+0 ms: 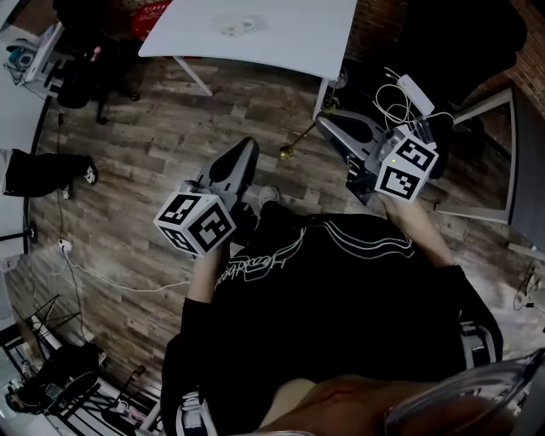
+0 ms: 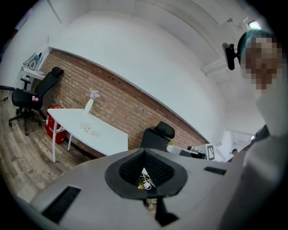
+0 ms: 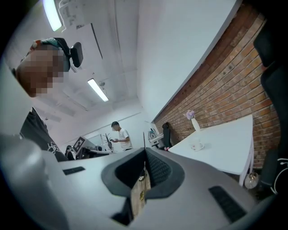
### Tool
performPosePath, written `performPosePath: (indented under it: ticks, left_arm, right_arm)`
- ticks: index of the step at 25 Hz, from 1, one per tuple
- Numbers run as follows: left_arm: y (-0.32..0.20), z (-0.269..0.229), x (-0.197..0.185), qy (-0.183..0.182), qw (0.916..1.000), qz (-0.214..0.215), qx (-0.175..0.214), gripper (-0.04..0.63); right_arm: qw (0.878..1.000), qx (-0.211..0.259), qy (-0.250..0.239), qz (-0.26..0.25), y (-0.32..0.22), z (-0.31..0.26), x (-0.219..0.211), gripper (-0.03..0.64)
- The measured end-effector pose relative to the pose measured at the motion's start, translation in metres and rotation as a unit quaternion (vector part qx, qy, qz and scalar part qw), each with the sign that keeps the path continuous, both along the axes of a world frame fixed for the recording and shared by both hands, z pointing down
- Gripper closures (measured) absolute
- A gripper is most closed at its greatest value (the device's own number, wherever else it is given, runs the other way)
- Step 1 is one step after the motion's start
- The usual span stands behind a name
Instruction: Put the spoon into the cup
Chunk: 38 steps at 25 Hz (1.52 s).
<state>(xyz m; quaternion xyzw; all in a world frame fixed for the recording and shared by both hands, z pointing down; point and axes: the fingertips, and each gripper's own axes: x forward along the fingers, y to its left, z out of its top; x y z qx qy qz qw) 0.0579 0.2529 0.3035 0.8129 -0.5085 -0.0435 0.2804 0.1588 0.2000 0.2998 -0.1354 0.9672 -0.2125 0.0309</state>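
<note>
A white table (image 1: 289, 34) stands ahead across the wooden floor. On it lies a small pale cup (image 1: 235, 25); I cannot make out the spoon apart from it. The cup (image 2: 90, 130) shows as a faint speck in the left gripper view, and as a small white cup (image 3: 196, 146) in the right gripper view. Both grippers are held close to the person's body, far from the table. My left gripper (image 1: 249, 143) points at the table with its jaws together and nothing in them. My right gripper (image 1: 324, 123) is also shut and empty.
A vase of flowers (image 2: 89, 105) stands at the table's back edge by the brick wall. Black office chairs (image 1: 85, 68) stand left and right, and a red box (image 2: 54, 121) sits beside the table. Cables (image 1: 400, 98) lie on the floor. A person (image 3: 119, 137) stands far off.
</note>
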Motion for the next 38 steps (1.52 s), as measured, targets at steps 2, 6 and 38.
performPosePath:
  ticks: [2, 6, 38]
  left_arm:
    - [-0.023, -0.002, -0.022, 0.004, 1.0, 0.005, -0.004, 0.592]
    - [-0.069, 0.0, -0.06, 0.008, 0.9996, 0.025, -0.013, 0.592]
    - [-0.332, 0.034, -0.177, -0.004, 0.9971, 0.045, -0.062, 0.592]
  right_arm:
    - [1.0, -0.007, 0.001, 0.005, -0.019, 0.0, -0.02, 0.617]
    - [0.999, -0.023, 0.005, 0.022, -0.061, 0.005, -0.058, 0.617]
    - [0.998, -0.044, -0.014, 0.052, -0.329, 0.012, -0.166, 0.617]
